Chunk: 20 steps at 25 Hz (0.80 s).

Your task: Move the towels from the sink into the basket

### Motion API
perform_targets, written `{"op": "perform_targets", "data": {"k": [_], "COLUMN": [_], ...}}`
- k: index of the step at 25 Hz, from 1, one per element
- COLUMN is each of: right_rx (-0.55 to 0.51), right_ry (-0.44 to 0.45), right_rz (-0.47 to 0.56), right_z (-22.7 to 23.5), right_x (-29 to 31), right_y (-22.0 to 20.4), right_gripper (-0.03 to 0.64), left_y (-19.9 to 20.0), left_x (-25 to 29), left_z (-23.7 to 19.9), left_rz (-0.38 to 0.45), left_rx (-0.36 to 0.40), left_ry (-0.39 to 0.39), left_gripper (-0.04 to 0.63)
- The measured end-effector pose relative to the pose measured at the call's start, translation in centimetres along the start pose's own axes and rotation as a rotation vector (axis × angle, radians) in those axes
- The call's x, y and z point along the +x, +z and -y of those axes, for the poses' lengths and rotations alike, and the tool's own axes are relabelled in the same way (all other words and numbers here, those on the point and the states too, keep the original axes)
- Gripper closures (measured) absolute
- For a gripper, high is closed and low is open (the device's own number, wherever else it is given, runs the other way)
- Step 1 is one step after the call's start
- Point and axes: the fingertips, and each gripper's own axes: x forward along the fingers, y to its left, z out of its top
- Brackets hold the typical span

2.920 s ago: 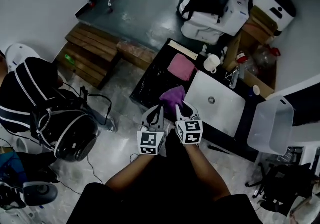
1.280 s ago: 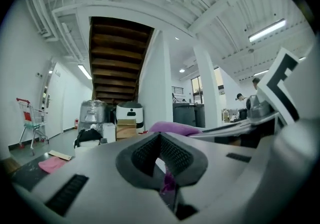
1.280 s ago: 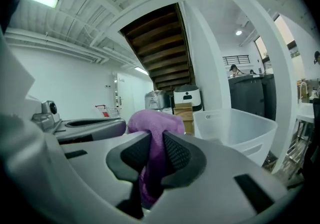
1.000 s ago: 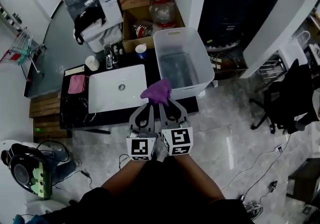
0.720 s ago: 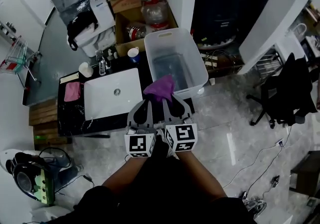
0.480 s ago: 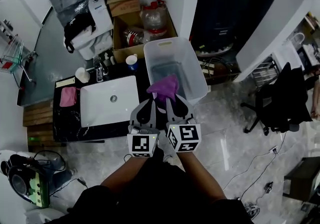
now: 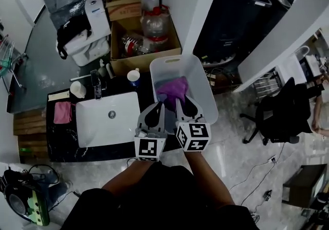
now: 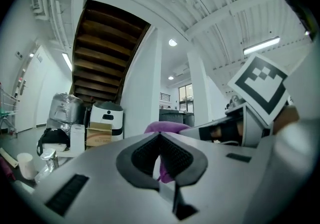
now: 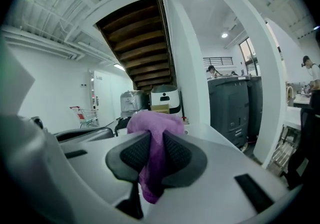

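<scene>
Purple towel (image 7: 172, 89) had travelled from over sink (image 7: 92, 123) edge to above white plastic basket (image 7: 201, 86); hung over its interior. Right gripper (image 7: 183, 103) clamped on towel fold, cloth bunched between pads. Left gripper (image 7: 156, 106) alongside, jaws together, nothing pinched. Sink looked bare; pink towel (image 7: 62, 112) lay on counter (image 7: 57, 139) beside it. Step: drop-off. Next probably called for lowering, then parting right jaws.

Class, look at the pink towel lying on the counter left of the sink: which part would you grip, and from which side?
Probably from straight above, pinching a bunch of cloth near the middle: the pink towel lies flat on the black counter, so no edge stands up for jaws coming from the side.
</scene>
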Motion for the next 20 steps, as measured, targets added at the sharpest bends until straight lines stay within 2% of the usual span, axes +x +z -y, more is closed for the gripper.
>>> {"op": "perform_targets", "data": {"k": [3,6,11,15,20], "right_rx": [-0.020,-0.043,-0.038,0.036,0.052], "right_ry": [-0.017,-0.022,0.017,0.038,0.060], "right_rz": [-0.041,-0.130,-0.337,-0.426,-0.514], "right_z": [0.9,2.0,4.5,5.9,5.9], "right_x": [2.6,5.4,10.7,13.9,17.7], "right_y": [-0.7,-2.7,-7.5,-10.4,-14.3], "right_gripper": [0.538,0.538,0.534,0.534,0.534], "left_y": [-0.9,-2.0,-3.0,-2.6,-3.7], "left_x": [1.7,2.9,4.7,5.6,6.5], "left_z": [-1.2,-2.1,-3.4,-4.0,-5.7], "left_rz": [-0.007,-0.032,-0.075,-0.080,-0.113], "left_rx": [-0.021,-0.043,-0.093,-0.095,-0.113], "left_ry": [-0.015,-0.011,0.046,0.088,0.145], "left_gripper": [0.583,0.583,0.583,0.583,0.583]}}
